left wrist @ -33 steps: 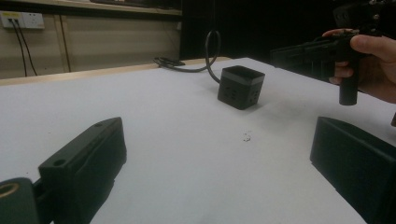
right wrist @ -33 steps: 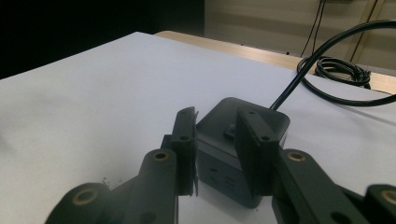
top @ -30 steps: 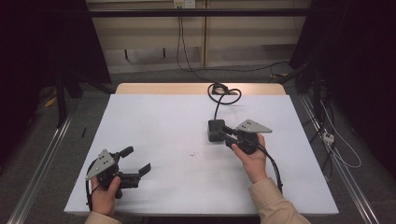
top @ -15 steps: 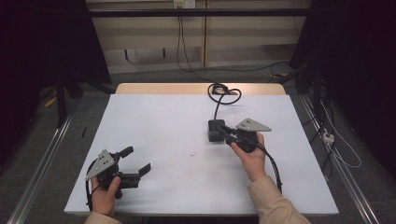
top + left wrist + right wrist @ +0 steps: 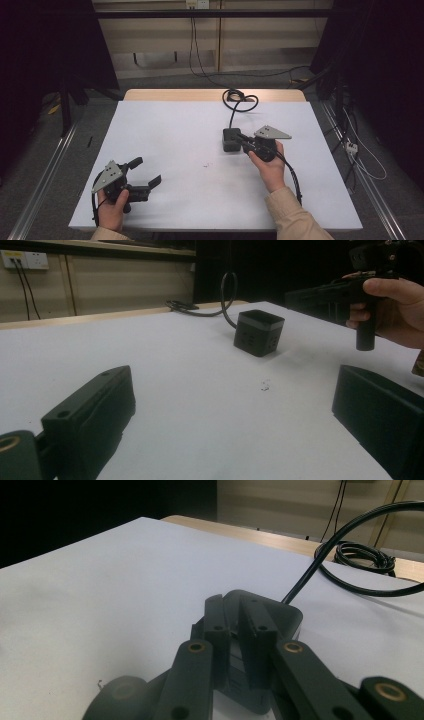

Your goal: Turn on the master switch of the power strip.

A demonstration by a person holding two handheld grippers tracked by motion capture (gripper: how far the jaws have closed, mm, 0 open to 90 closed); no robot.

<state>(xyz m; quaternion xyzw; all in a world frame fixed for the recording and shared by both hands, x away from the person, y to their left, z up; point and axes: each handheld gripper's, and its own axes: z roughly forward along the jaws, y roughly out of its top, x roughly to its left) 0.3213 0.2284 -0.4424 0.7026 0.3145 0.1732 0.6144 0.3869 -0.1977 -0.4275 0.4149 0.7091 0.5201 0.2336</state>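
Right of centre in the high view, my right gripper (image 5: 239,138) has just been closing on the small black cabled box's (image 5: 229,139) wall, lifting not yet begun, while my left gripper (image 5: 146,173) gapes empty.

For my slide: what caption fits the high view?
Right gripper closing over a black corded box; left gripper open on white table.

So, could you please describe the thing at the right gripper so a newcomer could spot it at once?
On the white table, look right of centre, near the far edge. There sits a small black box, the right gripper at its side. A black cable runs from it to a coil.
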